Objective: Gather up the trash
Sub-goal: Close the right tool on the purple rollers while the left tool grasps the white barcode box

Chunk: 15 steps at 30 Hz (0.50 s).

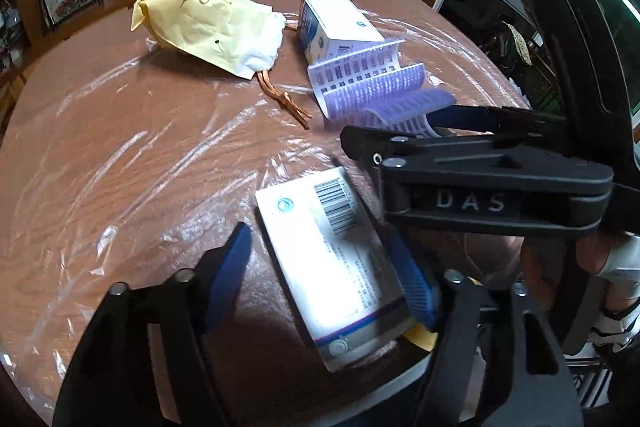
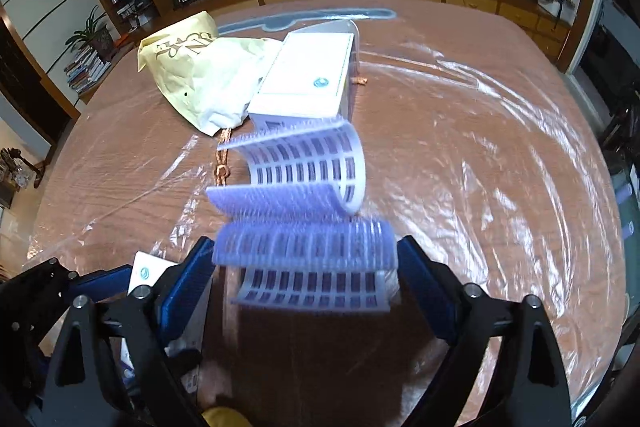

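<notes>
Between the blue pads of the left hand-held gripper [image 1: 324, 283]: flat white box [image 1: 332, 263] on counter [image 1: 140, 167], long axis running near-to-far, not yet clamped. Right hand-held gripper [image 2: 308, 279]: unclenched, straddling purple ribbed plastic strip [image 2: 304, 211].

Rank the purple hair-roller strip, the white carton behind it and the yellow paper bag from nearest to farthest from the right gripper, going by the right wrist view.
1. Purple hair-roller strip: between the right gripper's fingers.
2. White carton: straight behind the strip.
3. Yellow paper bag: far left, reaching slightly beyond the carton.
</notes>
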Available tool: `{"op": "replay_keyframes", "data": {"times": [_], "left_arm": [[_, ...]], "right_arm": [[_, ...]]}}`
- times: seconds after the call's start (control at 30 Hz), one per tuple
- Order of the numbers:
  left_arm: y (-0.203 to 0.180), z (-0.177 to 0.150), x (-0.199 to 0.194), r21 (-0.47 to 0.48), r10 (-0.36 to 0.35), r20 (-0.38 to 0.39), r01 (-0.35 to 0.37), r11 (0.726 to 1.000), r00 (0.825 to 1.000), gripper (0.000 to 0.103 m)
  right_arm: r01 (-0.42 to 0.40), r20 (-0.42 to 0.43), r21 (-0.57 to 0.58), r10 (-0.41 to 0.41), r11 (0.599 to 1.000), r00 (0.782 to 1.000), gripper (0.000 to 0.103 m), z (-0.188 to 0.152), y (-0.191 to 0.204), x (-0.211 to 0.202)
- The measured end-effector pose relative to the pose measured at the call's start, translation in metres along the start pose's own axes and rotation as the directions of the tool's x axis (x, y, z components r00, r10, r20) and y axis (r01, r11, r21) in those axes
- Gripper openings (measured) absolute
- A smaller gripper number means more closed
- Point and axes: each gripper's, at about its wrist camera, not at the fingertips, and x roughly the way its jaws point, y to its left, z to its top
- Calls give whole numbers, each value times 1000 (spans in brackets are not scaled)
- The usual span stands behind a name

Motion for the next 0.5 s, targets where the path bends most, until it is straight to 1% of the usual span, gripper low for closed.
{"op": "replay_keyframes", "data": {"times": [0.03,0.07,0.17,0.23,0.27,0.37,0.5], "left_arm": [[1,1,0,4,-2,2,2,1000,1000,67],[1,3,0,7,-6,4,6,1000,1000,63],[3,3,-1,13,-19,6,19,1000,1000,62],[8,5,-2,-2,-25,5,25,1000,1000,60],[11,7,-1,-8,-27,4,27,1000,1000,59],[20,5,-5,-19,-24,7,24,1000,1000,57],[30,4,-9,-28,-30,7,30,999,1000,56]], "right_arm": [[14,5,-15,-14,1000,1000,78,1,2,0],[21,14,-27,-21,999,1000,73,1,3,0],[14,26,-39,-13,999,1000,73,-2,4,-1],[6,29,-30,-5,1000,1000,73,-3,2,-2],[-1,29,-23,2,1000,1000,70,-4,-1,-3],[-25,31,-5,25,1000,999,70,-8,-9,-9],[-38,36,0,38,999,999,70,-13,-15,-15]]}}
